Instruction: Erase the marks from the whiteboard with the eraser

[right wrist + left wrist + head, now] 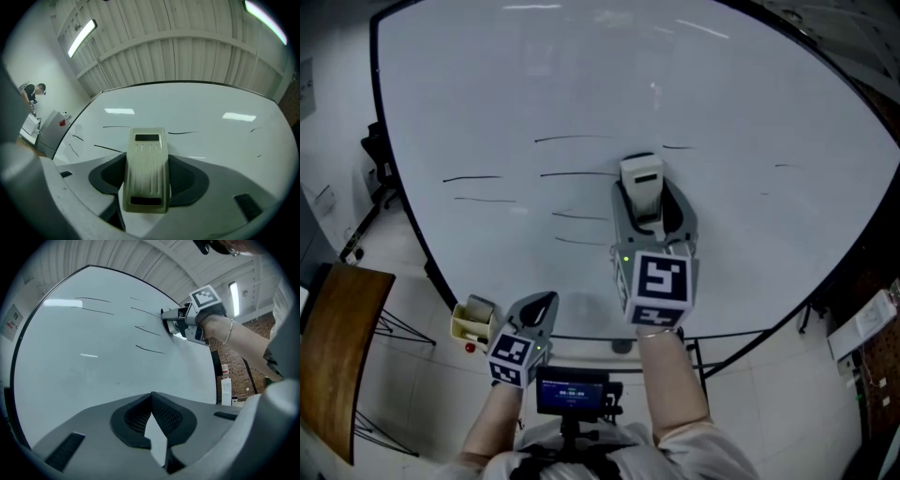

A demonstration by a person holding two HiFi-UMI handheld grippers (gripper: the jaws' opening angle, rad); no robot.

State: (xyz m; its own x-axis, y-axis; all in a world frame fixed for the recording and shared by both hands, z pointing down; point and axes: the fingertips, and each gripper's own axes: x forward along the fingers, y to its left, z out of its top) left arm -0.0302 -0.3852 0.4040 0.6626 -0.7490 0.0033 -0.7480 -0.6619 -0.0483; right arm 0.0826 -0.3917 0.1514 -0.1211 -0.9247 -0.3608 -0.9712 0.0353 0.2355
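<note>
Looked steeply down from the head at the whiteboard (487,84). Faced it from farther off on the left gripper (542,305), close on the right gripper (644,208). Shared its marks (575,139).

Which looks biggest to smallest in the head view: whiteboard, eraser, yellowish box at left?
1. whiteboard
2. eraser and yellowish box: they look about alike, and the jaws hide part of the eraser, so I won't rank them.
</note>
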